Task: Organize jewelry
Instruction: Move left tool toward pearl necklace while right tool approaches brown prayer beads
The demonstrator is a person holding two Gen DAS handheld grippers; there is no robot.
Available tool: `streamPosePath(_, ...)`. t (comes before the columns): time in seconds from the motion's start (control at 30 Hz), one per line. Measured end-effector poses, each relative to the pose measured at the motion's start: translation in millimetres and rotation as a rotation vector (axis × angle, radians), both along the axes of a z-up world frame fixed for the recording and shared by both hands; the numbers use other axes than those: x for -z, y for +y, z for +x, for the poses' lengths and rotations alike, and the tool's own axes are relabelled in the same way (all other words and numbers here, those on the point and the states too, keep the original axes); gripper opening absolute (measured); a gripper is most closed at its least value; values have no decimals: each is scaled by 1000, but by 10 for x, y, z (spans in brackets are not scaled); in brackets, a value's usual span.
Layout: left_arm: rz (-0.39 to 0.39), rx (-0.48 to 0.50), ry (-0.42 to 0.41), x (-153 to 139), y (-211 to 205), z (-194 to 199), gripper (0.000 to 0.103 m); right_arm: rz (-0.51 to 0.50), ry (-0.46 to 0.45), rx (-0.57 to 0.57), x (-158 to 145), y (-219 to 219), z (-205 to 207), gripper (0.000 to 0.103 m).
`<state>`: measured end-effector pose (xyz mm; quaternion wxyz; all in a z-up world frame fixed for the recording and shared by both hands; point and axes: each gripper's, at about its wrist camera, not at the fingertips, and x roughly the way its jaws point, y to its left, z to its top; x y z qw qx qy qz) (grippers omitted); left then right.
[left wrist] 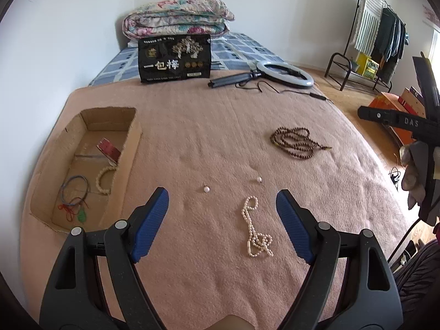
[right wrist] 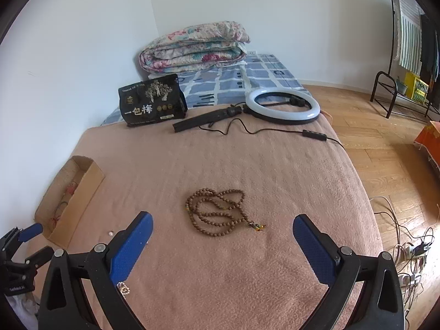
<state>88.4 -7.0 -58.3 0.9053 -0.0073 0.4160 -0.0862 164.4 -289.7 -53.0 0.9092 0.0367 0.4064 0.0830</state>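
Left hand-held gripper is hovering wide open and empty over the white pearl-bead necklace, risking pinching the pink fleece blanket or dragging loose strands.

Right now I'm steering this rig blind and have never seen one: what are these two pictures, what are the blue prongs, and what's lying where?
Each picture comes from a camera on a hand-held gripper, looking out along its two blue fingers. The left gripper is open and holds nothing, above the pearl necklace, with two loose pearls beyond. The right gripper is open too, above the brown bead necklace. All lie on a pink blanket. At the left, a cardboard box already holds a few bracelets and cords.
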Motion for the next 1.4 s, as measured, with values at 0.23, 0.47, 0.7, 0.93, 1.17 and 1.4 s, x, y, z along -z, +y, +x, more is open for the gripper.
streamPosePath(0.23, -7, 40, 69, 261, -183, 18, 83, -24, 22, -38, 236, -44, 156, 103)
streamPosePath(0.47, -15, 77, 143, 516, -341, 72, 76, -63, 48, -102, 481, -14, 311, 103)
streamPosePath(0.7, -29, 75, 202, 707, -349, 145, 69, -68, 92, -149, 691, 23, 544, 103)
streamPosePath(0.93, -52, 64, 240, 822, -335, 216, 68, -102, 99, -247, 770, 209, 794, 103)
streamPosePath(1.17, -54, 69, 256, 886, -379, 278, 67, -152, 95, -366, 828, 427, 1010, 102)
streamPosePath(1.4, -56, 70, 269, 934, -401, 328, 67, -108, 146, -423, 973, 511, 1273, 96)
